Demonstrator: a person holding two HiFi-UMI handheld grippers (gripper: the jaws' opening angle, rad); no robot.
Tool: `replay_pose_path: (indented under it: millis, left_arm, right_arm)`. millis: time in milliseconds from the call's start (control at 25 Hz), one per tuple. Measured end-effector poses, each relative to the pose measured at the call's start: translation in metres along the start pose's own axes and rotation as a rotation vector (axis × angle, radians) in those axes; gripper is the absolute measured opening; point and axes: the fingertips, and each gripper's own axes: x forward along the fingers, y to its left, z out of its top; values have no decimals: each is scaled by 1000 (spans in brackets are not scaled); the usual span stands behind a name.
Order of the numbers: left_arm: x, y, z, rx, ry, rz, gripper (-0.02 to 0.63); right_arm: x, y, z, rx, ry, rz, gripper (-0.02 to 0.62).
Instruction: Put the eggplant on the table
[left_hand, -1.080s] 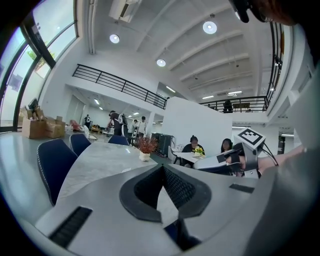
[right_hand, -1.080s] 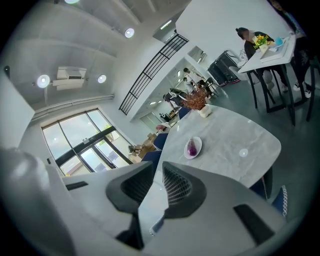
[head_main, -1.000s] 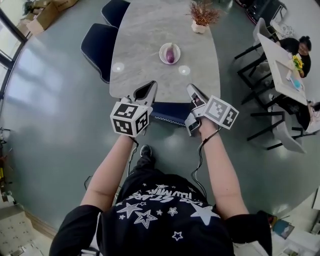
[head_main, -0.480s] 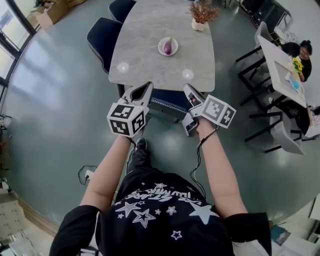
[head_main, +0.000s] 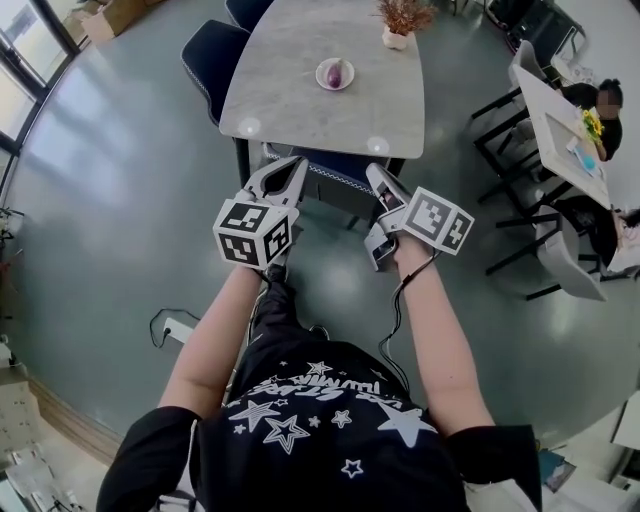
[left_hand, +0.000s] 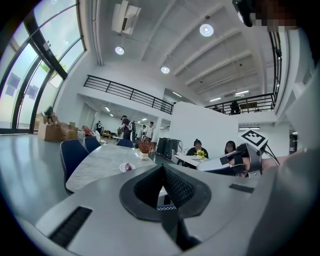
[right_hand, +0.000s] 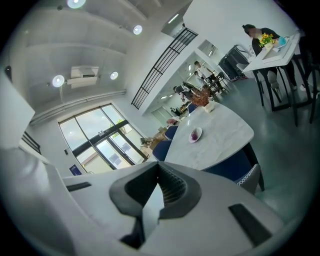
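A purple eggplant (head_main: 335, 74) lies on a small white plate (head_main: 346, 66) near the far middle of the grey marble table (head_main: 290, 100). It also shows small in the left gripper view as the eggplant (left_hand: 128, 167), and in the right gripper view as the eggplant (right_hand: 194, 134). Both grippers hang in the air short of the table's near edge, well away from the plate. The left gripper (head_main: 283, 168) is shut and holds nothing. The right gripper (head_main: 380, 180) has just been closing and is shut with nothing between its pads.
A blue chair (head_main: 340, 170) is tucked under the table's near edge and two more (head_main: 212, 60) stand at its left. A potted dried plant (head_main: 400, 20) sits at the far end. A second table (head_main: 560, 130) with seated people is right. A cable (head_main: 165, 325) lies on the floor.
The table and plate have slid up and farther off in the head view. Both grippers, earlier over the table's near edge, now hang over the chair and floor short of it.
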Motion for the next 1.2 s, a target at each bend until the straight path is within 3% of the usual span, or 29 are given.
replay_pose_path:
  millis: [440,800,1200]
  left_arm:
    - [-52,-28,-1,23,-22,45,8]
    - [-64,-46,-5,33,-19,48,8]
    - [-77,-48,-16,25,-6,68,8]
  right_arm:
    - [-35,34,-28,-97,36,54,6]
    - [-53,46,-34,-135,38,83,6]
    - [-52,58,-48,-252,54,113,6]
